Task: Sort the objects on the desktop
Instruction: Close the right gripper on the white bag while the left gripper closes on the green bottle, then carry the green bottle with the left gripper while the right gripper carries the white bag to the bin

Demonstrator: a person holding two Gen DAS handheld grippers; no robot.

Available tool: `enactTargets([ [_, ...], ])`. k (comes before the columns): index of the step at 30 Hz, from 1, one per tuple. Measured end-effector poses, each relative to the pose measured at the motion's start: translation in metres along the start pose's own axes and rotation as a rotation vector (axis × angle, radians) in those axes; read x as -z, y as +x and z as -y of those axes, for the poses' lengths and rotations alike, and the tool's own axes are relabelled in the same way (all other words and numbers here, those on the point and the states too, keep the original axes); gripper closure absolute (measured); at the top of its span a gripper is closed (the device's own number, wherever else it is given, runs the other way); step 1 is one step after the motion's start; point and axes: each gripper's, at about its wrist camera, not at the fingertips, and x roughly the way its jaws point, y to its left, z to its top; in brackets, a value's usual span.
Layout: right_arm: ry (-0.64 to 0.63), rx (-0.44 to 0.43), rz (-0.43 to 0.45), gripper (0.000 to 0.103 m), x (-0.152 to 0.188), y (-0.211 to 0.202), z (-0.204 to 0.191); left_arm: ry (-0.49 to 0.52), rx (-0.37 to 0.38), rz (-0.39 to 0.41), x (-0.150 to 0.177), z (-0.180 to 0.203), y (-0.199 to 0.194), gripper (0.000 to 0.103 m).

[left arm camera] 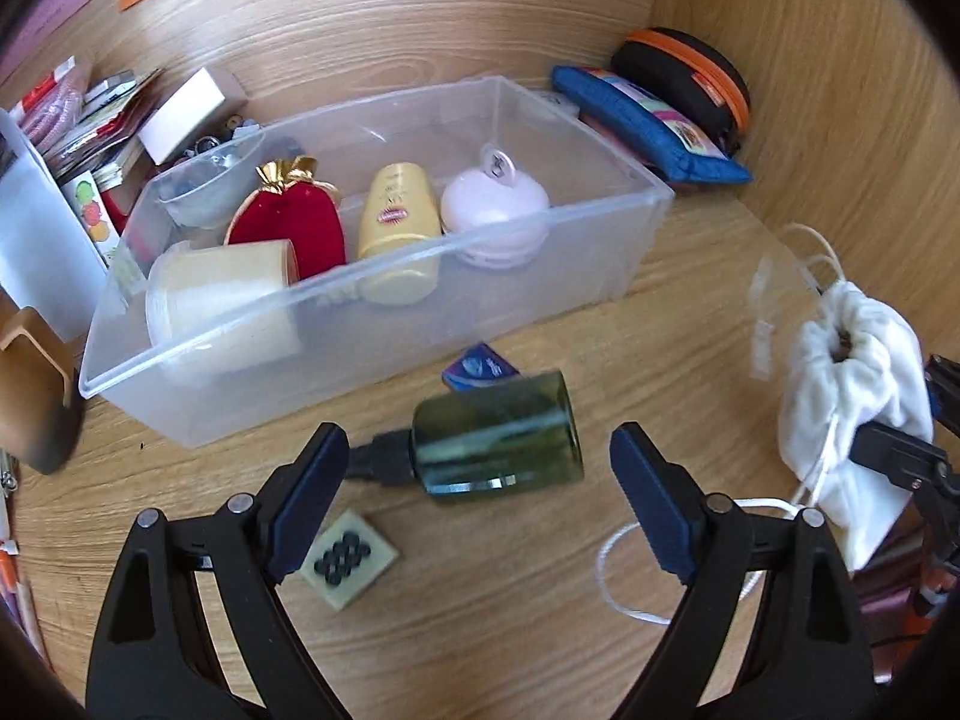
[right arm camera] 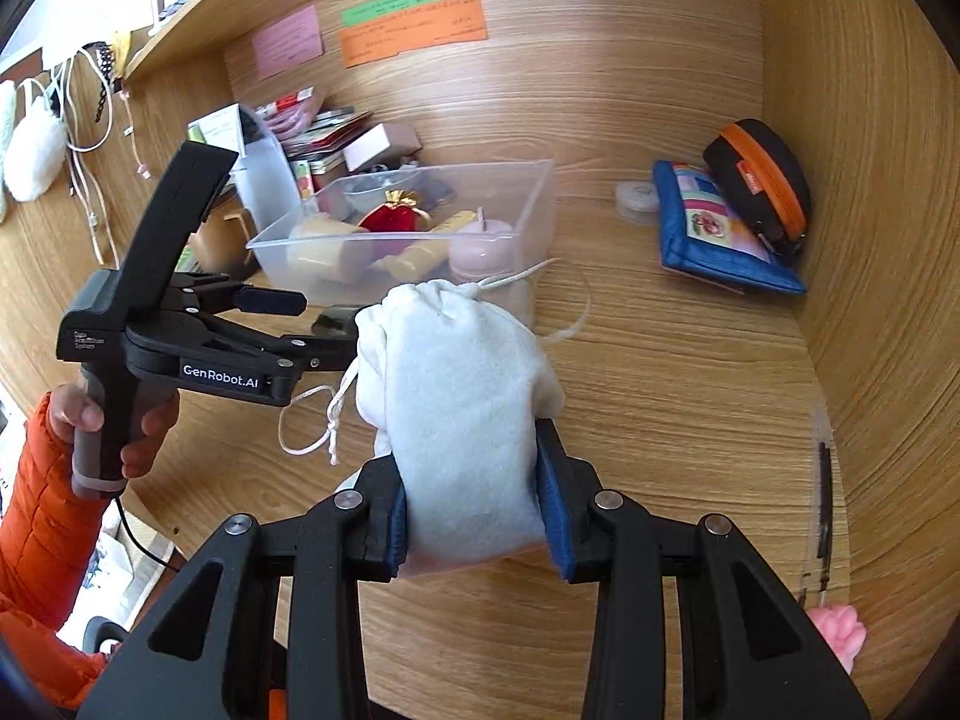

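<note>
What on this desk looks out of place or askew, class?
The green glass bottle lies tipped on its side on the desk, outside the clear bin, between the open fingers of the left gripper. A small blue packet and a card of black beads also lie loose nearby.

The left gripper (left arm camera: 480,498) stood wide open at the bottom of the frame, a blurred green bottle (left arm camera: 498,435) lying on the wooden desk (left arm camera: 660,330) between its fingers. Behind it sat a clear bin (left arm camera: 384,300). At right, a white drawstring pouch (left arm camera: 852,396) appeared.
</note>
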Motion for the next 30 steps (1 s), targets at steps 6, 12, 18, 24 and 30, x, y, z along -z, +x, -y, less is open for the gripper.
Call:
enactTargets([
  [6, 0.014, 0.014, 0.014, 0.07, -0.004, -0.004, 0.012, 0.037, -0.003, 0.006, -0.001, 0.008, 0.003, 0.043],
  [12, 0.007, 0.031, 0.037, 0.07, -0.012, -0.009, 0.013, 0.02, -0.001, 0.023, -0.003, 0.008, 0.003, 0.047],
  [18, -0.013, 0.049, 0.065, 0.07, -0.024, -0.015, 0.006, 0.011, -0.004, 0.094, -0.008, 0.008, -0.019, 0.047],
  [24, -0.046, 0.061, 0.097, 0.07, -0.041, -0.016, -0.008, 0.005, 0.0, 0.165, -0.016, 0.002, -0.049, 0.047],
  [30, -0.093, 0.065, 0.123, 0.07, -0.063, -0.012, -0.025, -0.005, -0.014, 0.213, -0.022, -0.012, -0.072, 0.047],
])
